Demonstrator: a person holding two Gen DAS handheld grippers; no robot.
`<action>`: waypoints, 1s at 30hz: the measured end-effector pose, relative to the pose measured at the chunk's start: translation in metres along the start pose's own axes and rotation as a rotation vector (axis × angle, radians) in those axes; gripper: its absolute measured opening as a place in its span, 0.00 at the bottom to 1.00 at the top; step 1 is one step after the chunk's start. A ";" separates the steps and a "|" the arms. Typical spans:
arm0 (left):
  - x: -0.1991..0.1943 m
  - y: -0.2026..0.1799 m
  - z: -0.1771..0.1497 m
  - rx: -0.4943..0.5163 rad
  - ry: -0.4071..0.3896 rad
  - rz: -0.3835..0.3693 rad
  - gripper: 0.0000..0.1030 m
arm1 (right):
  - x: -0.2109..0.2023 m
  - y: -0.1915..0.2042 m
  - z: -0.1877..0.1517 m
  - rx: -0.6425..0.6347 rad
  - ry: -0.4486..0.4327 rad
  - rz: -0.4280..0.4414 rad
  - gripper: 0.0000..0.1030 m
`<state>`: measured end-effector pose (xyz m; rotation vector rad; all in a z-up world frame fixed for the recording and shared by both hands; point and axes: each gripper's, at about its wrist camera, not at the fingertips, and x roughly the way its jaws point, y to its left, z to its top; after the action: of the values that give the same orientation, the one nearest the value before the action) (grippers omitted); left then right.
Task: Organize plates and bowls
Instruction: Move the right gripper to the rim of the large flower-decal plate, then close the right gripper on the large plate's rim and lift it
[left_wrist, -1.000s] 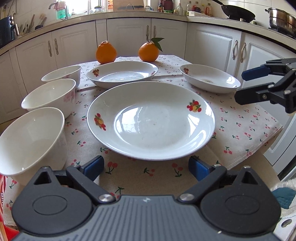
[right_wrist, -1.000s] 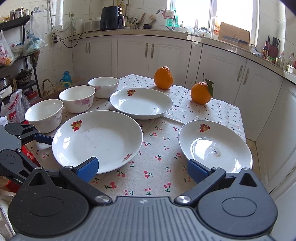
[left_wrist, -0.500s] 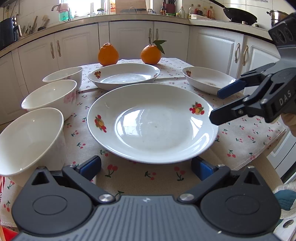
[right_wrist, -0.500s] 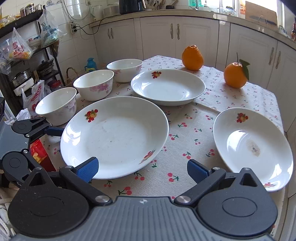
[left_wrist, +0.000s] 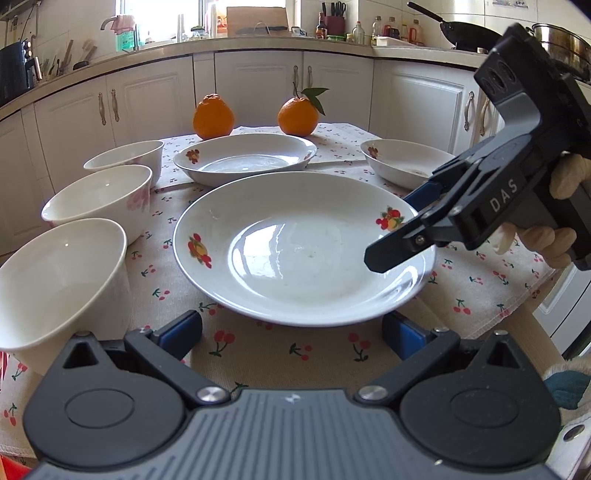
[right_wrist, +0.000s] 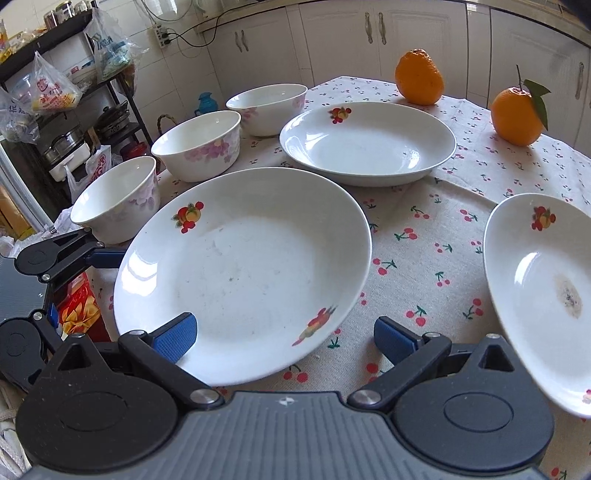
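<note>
A large white plate (left_wrist: 295, 251) with fruit prints lies at the table's near edge, also in the right wrist view (right_wrist: 240, 266). Two more plates lie behind (left_wrist: 247, 157) and to the right (left_wrist: 402, 162). Three white bowls (left_wrist: 55, 280) (left_wrist: 99, 199) (left_wrist: 127, 157) line the left side. My left gripper (left_wrist: 291, 332) is open, just short of the large plate's rim. My right gripper (right_wrist: 284, 338) is open over the large plate's right edge; it also shows in the left wrist view (left_wrist: 410, 229).
Two oranges (left_wrist: 213, 116) (left_wrist: 298, 116) stand at the table's far edge. A cherry-print cloth (left_wrist: 480, 280) covers the table. White cabinets (left_wrist: 258, 88) surround it. A shelf with bags (right_wrist: 55, 92) stands left of the table.
My right gripper has swung in from the right and down, until it hangs over the large plate's right rim. My left gripper has moved only slightly.
</note>
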<state>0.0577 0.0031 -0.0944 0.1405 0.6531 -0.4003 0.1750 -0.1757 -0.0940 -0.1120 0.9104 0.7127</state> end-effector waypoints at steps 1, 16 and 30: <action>0.000 0.000 0.000 0.001 -0.001 -0.001 1.00 | 0.002 -0.001 0.003 -0.003 0.003 0.005 1.00; 0.002 -0.001 0.001 0.021 -0.011 -0.023 0.99 | 0.030 -0.025 0.055 -0.061 0.054 0.101 0.96; 0.002 -0.004 0.004 0.040 -0.010 -0.022 0.97 | 0.041 -0.033 0.067 -0.052 0.081 0.206 0.83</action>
<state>0.0597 -0.0019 -0.0920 0.1696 0.6376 -0.4347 0.2574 -0.1543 -0.0893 -0.0946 0.9903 0.9291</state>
